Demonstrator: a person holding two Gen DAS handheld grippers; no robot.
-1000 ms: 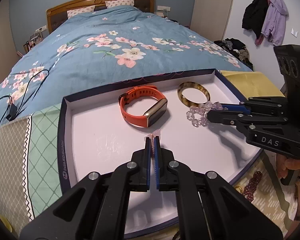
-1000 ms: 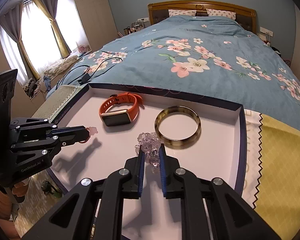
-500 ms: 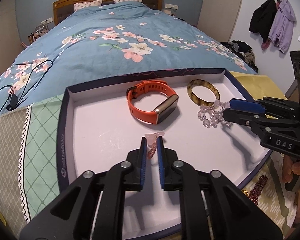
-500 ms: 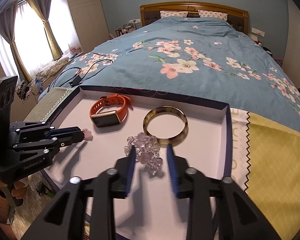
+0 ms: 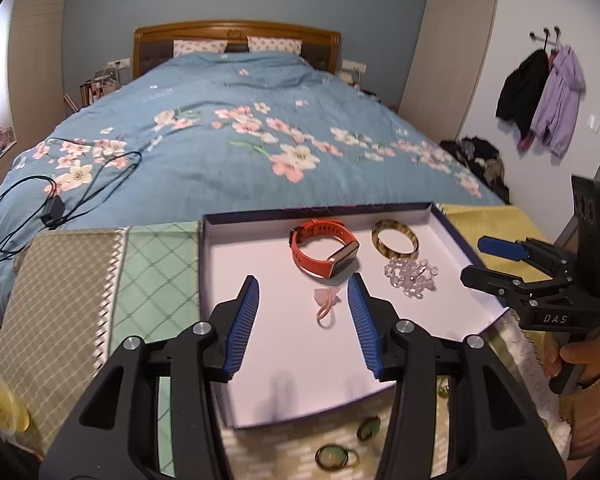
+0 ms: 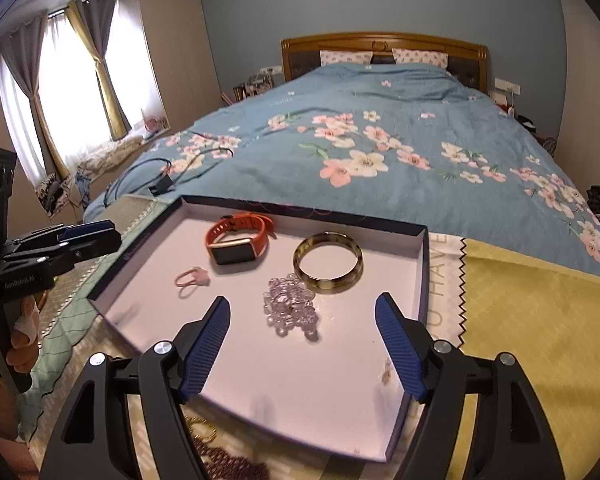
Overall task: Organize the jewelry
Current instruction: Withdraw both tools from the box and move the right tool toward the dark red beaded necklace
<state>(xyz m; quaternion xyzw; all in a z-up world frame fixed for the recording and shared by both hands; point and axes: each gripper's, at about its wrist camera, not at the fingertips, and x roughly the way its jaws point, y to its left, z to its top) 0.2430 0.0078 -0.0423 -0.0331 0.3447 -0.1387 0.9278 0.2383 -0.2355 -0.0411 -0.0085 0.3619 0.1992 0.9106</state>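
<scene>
A shallow white tray (image 5: pixel 284 360) (image 6: pixel 284 380) with a dark rim lies at the foot of the bed. On its floor lie an orange watch (image 5: pixel 320 250) (image 6: pixel 236 240), a tortoiseshell bangle (image 5: pixel 395 239) (image 6: pixel 328 264), a clear bead bracelet (image 5: pixel 410 274) (image 6: pixel 290 308) and a small pink ring (image 5: pixel 326 300) (image 6: pixel 192 278). My left gripper (image 5: pixel 304 292) hangs above the pink ring, jaws opening, nothing between the pads. My right gripper (image 6: pixel 302 308) hovers over the bead bracelet, jaws opening wide, clear of the beads.
Green rings (image 5: pixel 336 456) lie on the patterned cloth in front of the tray, with a gold ring (image 6: pixel 202 428) and dark red beads (image 6: pixel 228 462). A yellow cloth (image 6: pixel 540 320) lies right of the tray, a black cable (image 5: pixel 52 200) on the blue quilt.
Both grippers opened and let go: the pink ring and the bead bracelet now lie free on the tray floor. Both hands drew back and up from the tray.
</scene>
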